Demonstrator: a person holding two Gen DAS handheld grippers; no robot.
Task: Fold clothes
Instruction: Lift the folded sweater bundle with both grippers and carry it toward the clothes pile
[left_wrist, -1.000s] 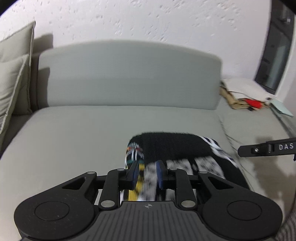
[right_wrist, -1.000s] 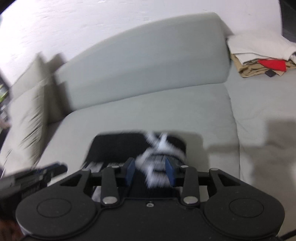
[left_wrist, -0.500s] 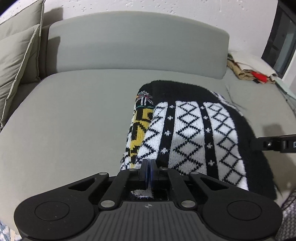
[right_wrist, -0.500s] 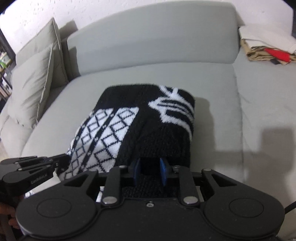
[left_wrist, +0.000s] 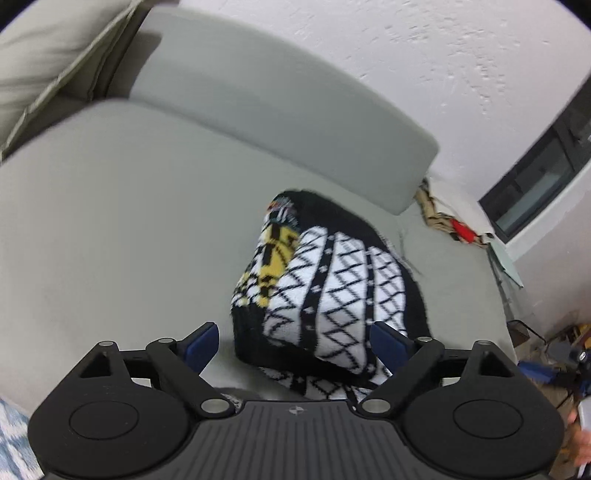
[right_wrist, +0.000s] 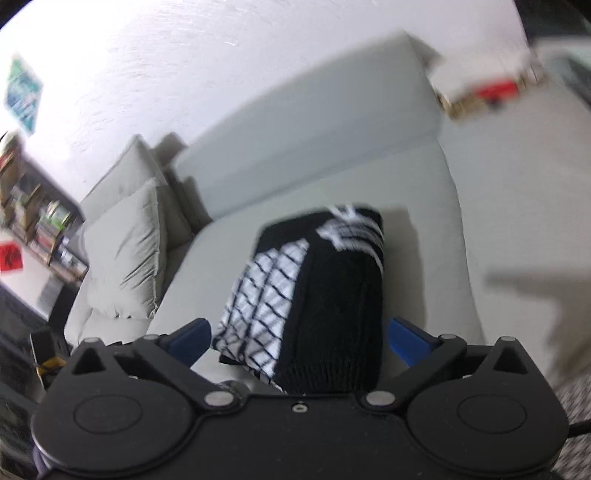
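Lying folded on the grey sofa seat (left_wrist: 110, 206), the black-and-white knitted sweater (left_wrist: 332, 295) sits in front of the sofa's backrest (left_wrist: 280, 122), toward the end where a small heap of other clothes (left_wrist: 448, 225) rests. Both tools are spreading their jaws. The left gripper (left_wrist: 295, 343) stands wide at the sweater's near edge, pads clear of the knit on either side. The right gripper (right_wrist: 299, 339) is likewise wide, straddling that near edge without pressing it.

Risks, as I judge them: the thick knit looks springy, so the top layer may creep back or slump sideways once nothing pins it. A blue pad dragged across the wool on the way out could snag a loop and pull the fold askew. The soft seat gives little support, so the bundle may sag unevenly.

Count: one sweater, two grippers, one heap of clothes beyond the sweater, two cushions (right_wrist: 125, 251) beside the sweater at the sofa's other end.
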